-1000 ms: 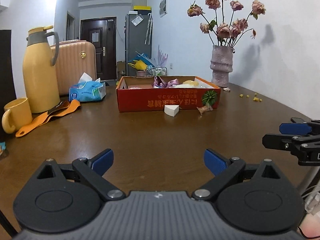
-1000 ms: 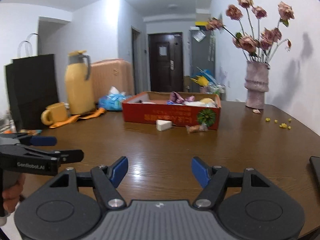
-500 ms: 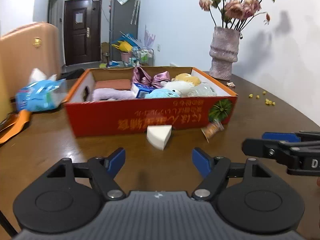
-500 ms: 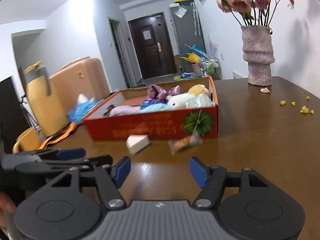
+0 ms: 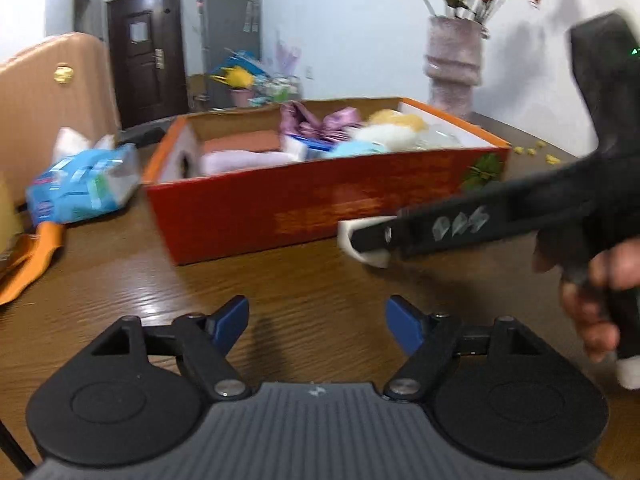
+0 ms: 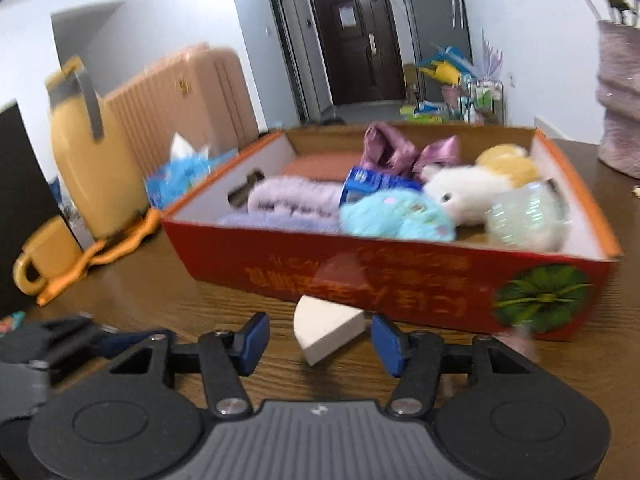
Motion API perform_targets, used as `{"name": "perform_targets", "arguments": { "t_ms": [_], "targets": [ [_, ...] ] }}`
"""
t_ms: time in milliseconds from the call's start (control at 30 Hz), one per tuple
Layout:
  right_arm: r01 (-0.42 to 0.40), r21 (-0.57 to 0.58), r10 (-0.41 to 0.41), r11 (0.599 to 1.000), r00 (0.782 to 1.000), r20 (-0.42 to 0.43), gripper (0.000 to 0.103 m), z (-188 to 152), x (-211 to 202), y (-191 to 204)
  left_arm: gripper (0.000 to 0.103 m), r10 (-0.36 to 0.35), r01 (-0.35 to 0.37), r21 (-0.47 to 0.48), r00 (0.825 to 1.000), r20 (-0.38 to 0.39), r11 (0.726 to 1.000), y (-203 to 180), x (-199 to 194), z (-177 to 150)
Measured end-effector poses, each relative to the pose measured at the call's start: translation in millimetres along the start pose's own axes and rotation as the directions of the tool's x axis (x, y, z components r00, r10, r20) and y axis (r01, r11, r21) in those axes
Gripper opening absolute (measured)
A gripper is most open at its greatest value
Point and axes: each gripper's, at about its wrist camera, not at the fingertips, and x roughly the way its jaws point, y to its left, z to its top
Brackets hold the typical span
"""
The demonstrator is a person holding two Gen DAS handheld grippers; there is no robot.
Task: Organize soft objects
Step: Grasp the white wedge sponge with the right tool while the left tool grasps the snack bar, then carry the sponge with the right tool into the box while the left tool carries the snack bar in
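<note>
A white wedge-shaped sponge (image 6: pixel 326 330) lies on the brown table just in front of the red cardboard box (image 6: pixel 400 276). My right gripper (image 6: pixel 319 338) is open, its blue pads on either side of the sponge, not touching it. In the left wrist view the right gripper's black fingers (image 5: pixel 460 226) reach across and partly cover the sponge (image 5: pixel 362 240). The box (image 5: pixel 320 200) holds several soft things: a purple bow, a white plush, a teal plush, folded cloths. My left gripper (image 5: pixel 316 322) is open and empty over the table.
A blue tissue pack (image 5: pixel 80 184) and an orange strap (image 5: pixel 36 252) lie left of the box. A yellow jug (image 6: pixel 88 152) and yellow mug (image 6: pixel 44 256) stand at the left. A pink vase (image 5: pixel 456 68) stands behind the box at the right. A peach suitcase stands behind.
Both grippers moved forward toward the box. My right gripper came down around the white sponge, which now sits between its open pads. The views are blurred by motion.
</note>
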Motion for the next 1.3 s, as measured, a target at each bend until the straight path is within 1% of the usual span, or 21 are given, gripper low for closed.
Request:
{"name": "perform_targets", "arguments": {
  "t_ms": [33, 67, 100, 133, 200, 267, 300, 367, 433, 500, 567, 600, 667, 700, 733, 800, 833, 900, 967, 1133, 1300],
  "targets": [
    [0.029, -0.016, -0.029, 0.999, 0.999, -0.015, 0.052, 0, 7, 4, 0.078, 0.011, -0.011, -0.009, 1.0, 0.005, 1.0, 4, -2, 0],
    [0.062, -0.025, -0.062, 0.998, 0.998, -0.014, 0.037, -2, 11, 7, 0.078, 0.018, -0.018, -0.017, 1.0, 0.009, 1.0, 6, -4, 1],
    [0.082, -0.031, -0.082, 0.996, 0.997, 0.003, 0.03, -4, 10, 9, 0.079, 0.022, -0.022, -0.025, 1.0, 0.011, 0.999, 8, -5, 2],
    [0.068, -0.02, -0.068, 0.997, 0.998, 0.004, 0.025, -6, 6, 7, 0.079, 0.022, -0.022, -0.028, 1.0, 0.009, 0.999, 9, -4, 3],
    [0.022, 0.033, -0.023, 0.999, 0.999, 0.042, 0.023, -11, -15, 0, 0.078, 0.021, -0.02, -0.025, 1.0, 0.01, 0.999, 7, -2, 6],
    [0.027, 0.034, -0.031, 0.999, 0.993, 0.116, 0.023, -22, -48, -8, 0.078, 0.002, -0.002, -0.019, 0.999, 0.036, 1.0, -5, 2, 11],
    [0.041, 0.056, -0.049, 0.998, 0.987, 0.151, 0.023, -31, -67, -14, 0.078, -0.023, 0.024, -0.007, 0.997, 0.068, 1.0, -16, 6, 15],
    [0.06, 0.117, -0.081, 0.991, 0.98, 0.182, 0.023, -48, -97, -27, 0.078, -0.097, 0.095, 0.028, 0.992, 0.083, 0.995, -40, 17, 23],
    [0.099, 0.152, -0.128, 0.983, 0.973, 0.192, 0.023, -64, -122, -39, 0.066, -0.172, 0.168, 0.07, 0.983, 0.062, 0.983, -66, 35, 34],
    [0.162, 0.182, -0.197, 0.97, 0.96, 0.197, 0.024, -77, -145, -50, 0.057, -0.213, 0.208, 0.111, 0.976, 0.036, 0.972, -89, 53, 46],
    [0.189, 0.213, -0.231, 0.959, 0.954, 0.193, 0.024, -88, -164, -62, 0.054, -0.234, 0.228, 0.13, 0.972, 0.031, 0.965, -106, 69, 56],
    [0.197, 0.224, -0.242, 0.954, 0.951, 0.191, 0.024, -93, -170, -66, 0.053, -0.24, 0.234, 0.137, 0.97, 0.027, 0.963, -111, 76, 60],
    [0.215, 0.234, -0.261, 0.948, 0.947, 0.188, 0.024, -101, -180, -72, 0.044, -0.237, 0.236, 0.156, 0.971, -0.007, 0.959, -120, 91, 65],
    [0.219, 0.243, -0.267, 0.945, 0.945, 0.19, 0.024, -105, -183, -74, 0.029, -0.24, 0.244, 0.159, 0.97, -0.042, 0.957, -122, 98, 65],
    [0.216, 0.251, -0.267, 0.944, 0.944, 0.193, 0.024, -108, -186, -76, 0.023, -0.24, 0.245, 0.159, 0.969, -0.056, 0.956, -123, 102, 65],
    [0.212, 0.258, -0.267, 0.942, 0.943, 0.197, 0.024, -110, -187, -76, 0.015, -0.235, 0.24, 0.166, 0.971, -0.05, 0.956, -123, 100, 63],
    [0.21, 0.26, -0.266, 0.942, 0.943, 0.2, 0.024, -111, -188, -76, 0.013, -0.231, 0.237, 0.161, 0.971, -0.053, 0.958, -123, 98, 62],
    [0.199, 0.262, -0.256, 0.944, 0.944, 0.205, 0.024, -111, -188, -73, 0.012, -0.213, 0.221, 0.141, 0.975, -0.07, 0.965, -119, 87, 58],
    [0.188, 0.249, -0.243, 0.95, 0.946, 0.216, 0.024, -111, -191, -67, 0.012, -0.203, 0.207, 0.115, 0.978, -0.045, 0.972, -115, 66, 49],
    [0.144, 0.204, -0.191, 0.968, 0.953, 0.235, 0.024, -120, -204, -47, 0.012, -0.199, 0.199, -0.033, 0.98, 0.01, 0.979, -80, -11, 12],
    [0.081, 0.156, -0.115, 0.984, 0.968, 0.225, 0.024, -134, -208, -20, 0.012, -0.161, 0.165, -0.185, 0.986, 0.036, 0.969, -47, -80, -29]
  ]
}}
